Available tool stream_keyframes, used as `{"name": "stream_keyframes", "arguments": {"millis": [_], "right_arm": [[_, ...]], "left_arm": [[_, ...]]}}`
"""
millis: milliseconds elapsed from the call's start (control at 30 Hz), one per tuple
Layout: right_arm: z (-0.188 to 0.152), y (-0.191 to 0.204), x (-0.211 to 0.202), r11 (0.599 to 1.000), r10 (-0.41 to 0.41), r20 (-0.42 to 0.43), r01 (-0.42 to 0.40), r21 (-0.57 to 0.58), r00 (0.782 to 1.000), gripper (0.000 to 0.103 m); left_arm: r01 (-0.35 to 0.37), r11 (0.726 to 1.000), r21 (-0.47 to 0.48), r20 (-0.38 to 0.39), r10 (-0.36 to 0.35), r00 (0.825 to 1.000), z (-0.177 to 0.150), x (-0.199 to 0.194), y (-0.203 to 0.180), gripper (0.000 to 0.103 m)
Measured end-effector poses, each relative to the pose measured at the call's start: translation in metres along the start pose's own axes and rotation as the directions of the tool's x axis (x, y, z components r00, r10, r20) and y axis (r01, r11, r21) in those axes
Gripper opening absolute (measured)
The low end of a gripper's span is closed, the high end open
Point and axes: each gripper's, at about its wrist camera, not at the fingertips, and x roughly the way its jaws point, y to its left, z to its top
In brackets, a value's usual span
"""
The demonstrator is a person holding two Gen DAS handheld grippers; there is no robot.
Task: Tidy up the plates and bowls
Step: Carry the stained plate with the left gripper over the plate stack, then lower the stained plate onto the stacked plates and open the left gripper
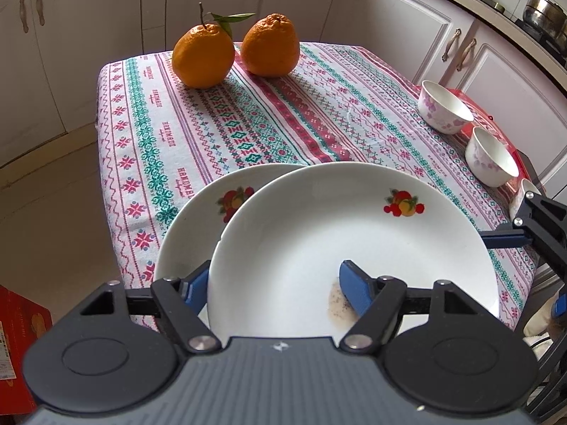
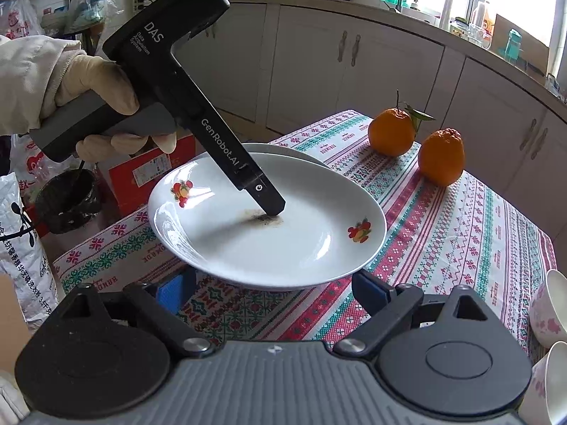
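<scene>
My left gripper (image 1: 273, 287) is shut on the rim of a white plate with fruit decals (image 1: 354, 248), one finger under it and one finger (image 1: 354, 290) on its inside. It holds the plate tilted above a second, matching plate (image 1: 198, 219) on the tablecloth. In the right wrist view the held plate (image 2: 301, 233) hangs above the table, with the left gripper (image 2: 273, 209) pressing on a dark smudge. My right gripper (image 2: 273, 290) is open and empty, just in front of the plate's near rim. Two white floral bowls (image 1: 443, 111) (image 1: 490, 157) stand at the right.
Two oranges (image 1: 203, 56) (image 1: 271, 46) sit at the far end of the patterned tablecloth (image 1: 248, 124). A third bowl (image 1: 524, 198) is partly hidden by my right gripper (image 1: 542, 219). A red box (image 2: 149, 173) and bags stand on the floor to the left.
</scene>
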Motion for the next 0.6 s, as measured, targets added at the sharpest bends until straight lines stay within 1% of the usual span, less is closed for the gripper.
{"name": "stream_keyframes", "arguments": {"millis": [167, 300, 400, 600], "right_arm": [[0.003, 0.000, 0.001, 1.000, -0.002, 0.003, 0.002, -0.007, 1.000, 0.097], [0.003, 0.001, 0.002, 1.000, -0.006, 0.000, 0.006, -0.013, 1.000, 0.097], [0.004, 0.002, 0.004, 1.000, -0.007, -0.005, 0.007, -0.016, 1.000, 0.097], [0.004, 0.001, 0.010, 1.000, -0.011, -0.010, 0.010, -0.020, 1.000, 0.097]], "left_arm": [[-0.023, 0.999, 0.029, -0.002, 0.023, 1.000, -0.001, 0.001, -0.002, 0.075], [-0.020, 1.000, 0.024, 0.012, 0.020, 1.000, 0.001, -0.002, 0.000, 0.075], [-0.031, 0.999, 0.033, 0.029, 0.030, 0.999, 0.003, -0.007, 0.001, 0.075], [-0.041, 0.998, 0.037, 0.040, 0.039, 0.998, 0.003, -0.010, 0.005, 0.078]]}}
